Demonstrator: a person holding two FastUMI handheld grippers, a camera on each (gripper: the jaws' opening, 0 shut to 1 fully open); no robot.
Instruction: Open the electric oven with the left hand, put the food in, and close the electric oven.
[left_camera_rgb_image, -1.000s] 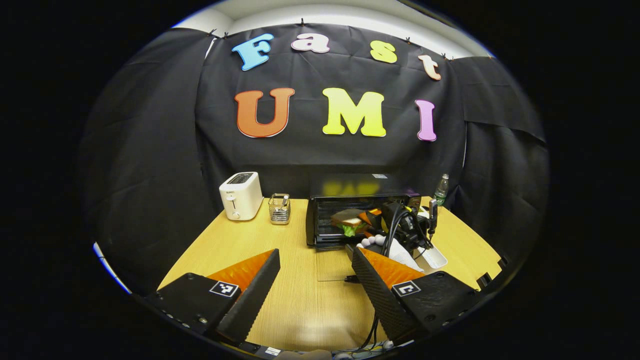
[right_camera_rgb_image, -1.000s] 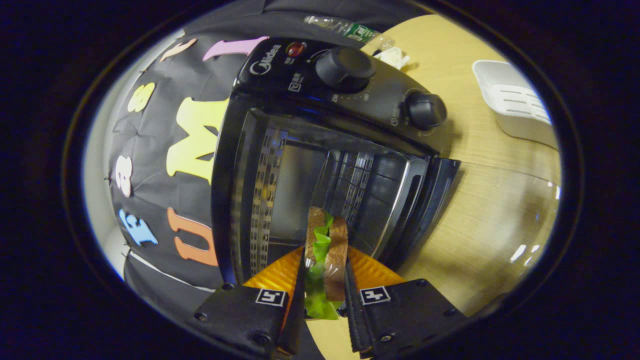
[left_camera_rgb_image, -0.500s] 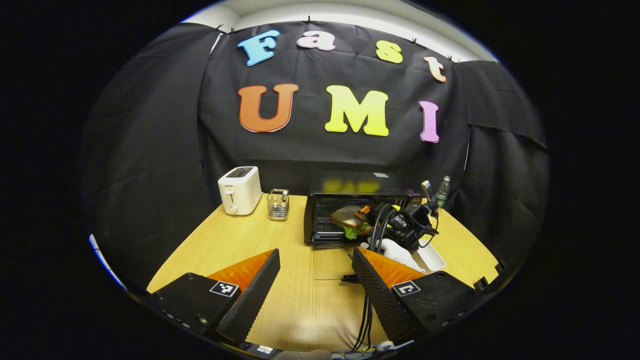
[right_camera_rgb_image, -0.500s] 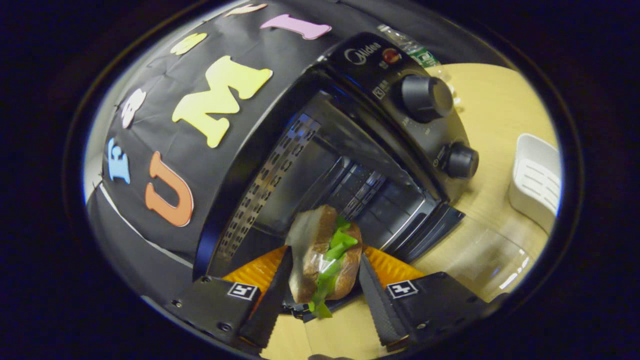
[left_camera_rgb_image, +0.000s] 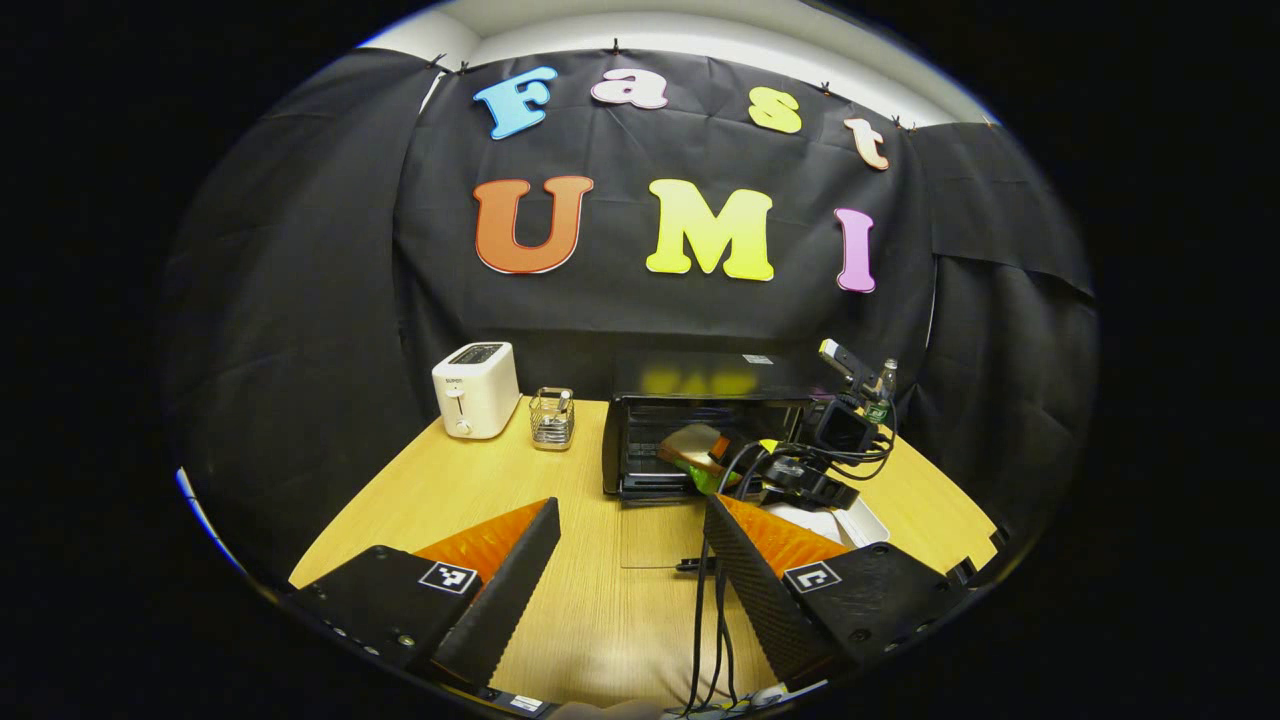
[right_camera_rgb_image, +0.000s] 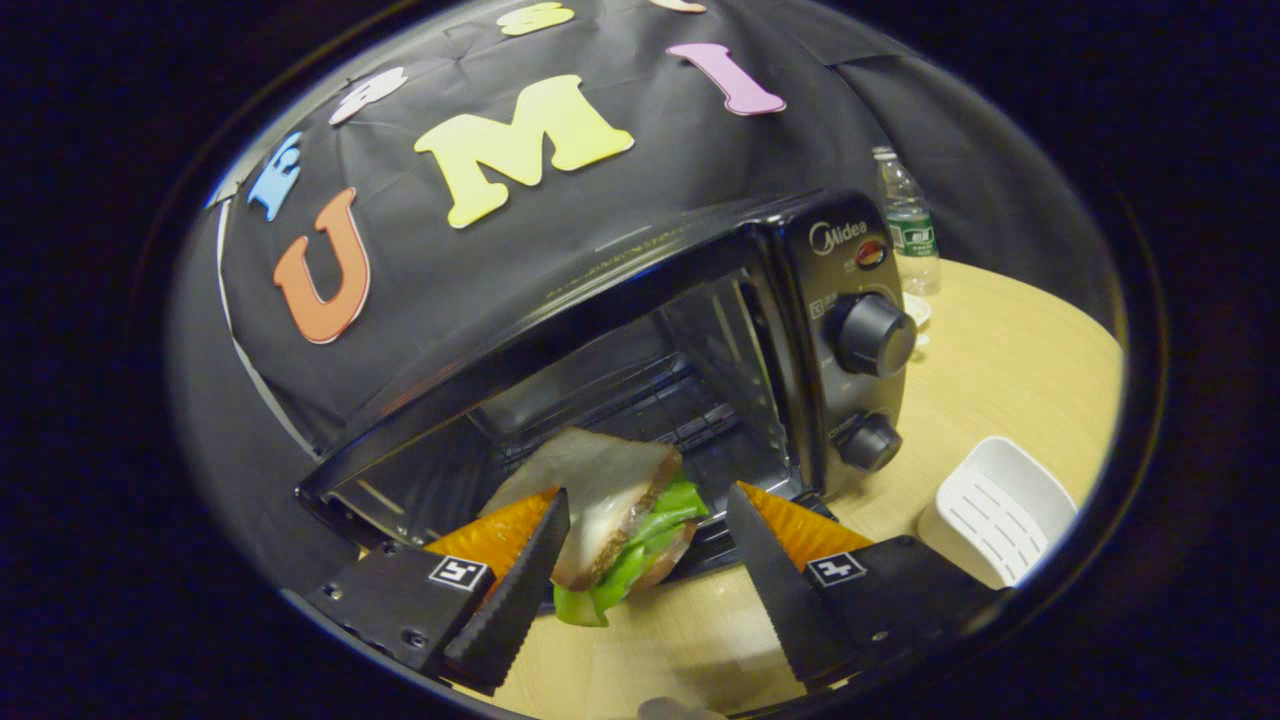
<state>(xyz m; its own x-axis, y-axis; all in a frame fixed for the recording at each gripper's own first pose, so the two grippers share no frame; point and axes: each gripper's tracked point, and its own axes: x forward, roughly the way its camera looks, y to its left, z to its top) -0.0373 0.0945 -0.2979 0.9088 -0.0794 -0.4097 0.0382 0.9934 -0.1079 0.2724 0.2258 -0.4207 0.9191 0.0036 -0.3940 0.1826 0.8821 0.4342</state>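
Observation:
The black electric oven (left_camera_rgb_image: 700, 378) stands at the back of the wooden table with its glass door (left_camera_rgb_image: 655, 525) folded down flat. In the right gripper view the oven (right_camera_rgb_image: 620, 270) gapes wide. A sandwich (right_camera_rgb_image: 605, 480) of brown bread and green lettuce lies tilted at the front of the oven's mouth. My right gripper (right_camera_rgb_image: 648, 495) is open, its fingers spread either side of the sandwich; the left finger is close to the bread. From the left gripper view the sandwich (left_camera_rgb_image: 690, 445) sits at the oven opening. My left gripper (left_camera_rgb_image: 630, 520) hangs open above the table, well short of the door.
A white toaster (left_camera_rgb_image: 477, 388) and a wire basket (left_camera_rgb_image: 553, 418) stand left of the oven. A white slotted tray (right_camera_rgb_image: 995, 510) lies right of the oven, and a plastic bottle (right_camera_rgb_image: 905, 220) stands behind it. Black cables (left_camera_rgb_image: 715, 600) trail across the table.
The right gripper's fingers have spread apart from the sandwich, and its view has rolled closer to upright. The sandwich now rests at the oven's mouth. The left gripper has barely moved.

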